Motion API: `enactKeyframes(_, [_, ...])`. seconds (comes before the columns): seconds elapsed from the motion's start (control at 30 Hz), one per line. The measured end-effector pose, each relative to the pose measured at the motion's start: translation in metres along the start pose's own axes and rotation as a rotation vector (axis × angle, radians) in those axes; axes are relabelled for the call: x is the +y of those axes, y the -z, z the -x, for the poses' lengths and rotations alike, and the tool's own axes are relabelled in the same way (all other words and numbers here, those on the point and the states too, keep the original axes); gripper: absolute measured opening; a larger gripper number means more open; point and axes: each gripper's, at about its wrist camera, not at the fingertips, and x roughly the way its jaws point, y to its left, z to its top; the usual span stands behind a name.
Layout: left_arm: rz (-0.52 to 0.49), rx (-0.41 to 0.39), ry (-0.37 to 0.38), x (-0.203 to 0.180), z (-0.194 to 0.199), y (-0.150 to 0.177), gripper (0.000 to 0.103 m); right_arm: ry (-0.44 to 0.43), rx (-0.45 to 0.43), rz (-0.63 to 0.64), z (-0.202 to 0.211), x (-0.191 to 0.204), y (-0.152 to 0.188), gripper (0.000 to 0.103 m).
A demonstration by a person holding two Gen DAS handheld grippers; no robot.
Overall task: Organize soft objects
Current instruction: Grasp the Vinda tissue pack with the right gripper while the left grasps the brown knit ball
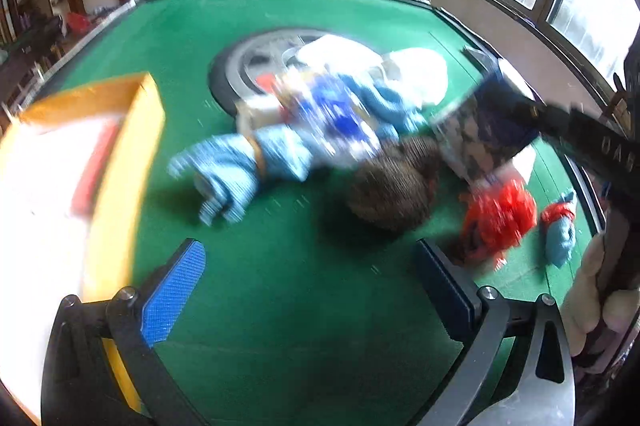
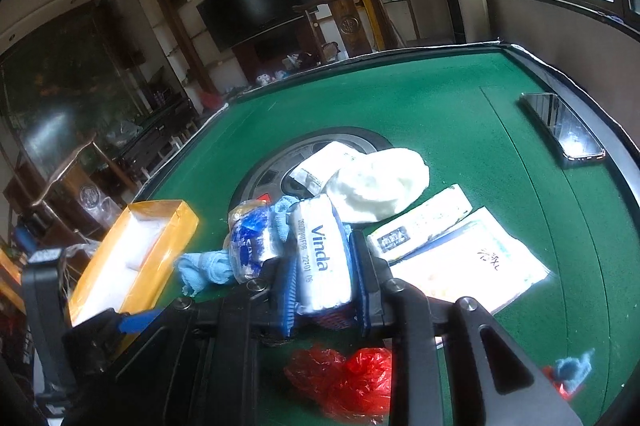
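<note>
Right tongs (image 2: 324, 290) are clamped on a white Vinda tissue pack (image 2: 322, 258), both blue pads pressed to its sides, pack held above the green table (image 2: 460, 114) near the clutter pile.

Left tongs (image 1: 308, 290) stand wide apart with nothing between the pads, over bare felt.

Right wrist view only: phone (image 2: 562, 128) by the table's far right edge, two flat printed packets (image 2: 460, 250) just right of the held pack, white cloth bundle (image 2: 376, 186) resting partly on the round centre hub (image 2: 280, 162).

Left wrist view only (blurred): a brown ribbed soft item (image 1: 394, 186) beside the pile, plus the right tool from outside with a hand (image 1: 596, 290) on it.

Both views: yellow-walled box (image 2: 160, 238) at the left, light-blue towel (image 1: 232, 166), crumpled red plastic bag (image 2: 344, 382).
</note>
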Motion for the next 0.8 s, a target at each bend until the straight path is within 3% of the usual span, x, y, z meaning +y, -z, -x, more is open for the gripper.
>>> enactKeyframes(0.13, [-0.037, -0.043, -0.052, 0.011, 0.005, -0.029, 0.103, -0.015, 0.005, -0.04, 0.0, -0.009, -0.002, 0.021])
enactKeyframes(0.23, [-0.073, -0.025, -0.094, 0.011, -0.005, -0.046, 0.103, -0.024, 0.008, -0.057, -0.001, -0.012, -0.003, 0.021])
enactKeyframes(0.33, [-0.032, -0.009, -0.008, 0.011, -0.006, -0.052, 0.103, -0.029, 0.006, -0.064, -0.001, -0.014, -0.003, 0.021])
enactKeyframes(0.43, [-0.09, -0.034, 0.086, -0.011, 0.003, -0.045, 0.103, -0.036, 0.001, -0.065, 0.001, -0.014, -0.003, 0.021])
enactKeyframes(0.5, [-0.173, -0.031, 0.086, -0.033, -0.002, -0.039, 0.103, -0.04, -0.002, -0.069, 0.002, -0.014, -0.004, 0.021])
enactKeyframes(0.6, [-0.257, 0.0, 0.028, -0.061, -0.019, -0.031, 0.103, -0.04, -0.005, -0.078, 0.003, -0.016, -0.004, 0.021])
enactKeyframes(0.77, [-0.27, 0.037, 0.011, -0.082, -0.04, -0.026, 0.103, -0.039, -0.017, -0.097, 0.006, -0.022, -0.005, 0.021])
enactKeyframes(0.8, [-0.26, 0.06, 0.015, -0.083, -0.045, -0.025, 0.097, -0.039, -0.018, -0.1, 0.006, -0.022, -0.006, 0.022])
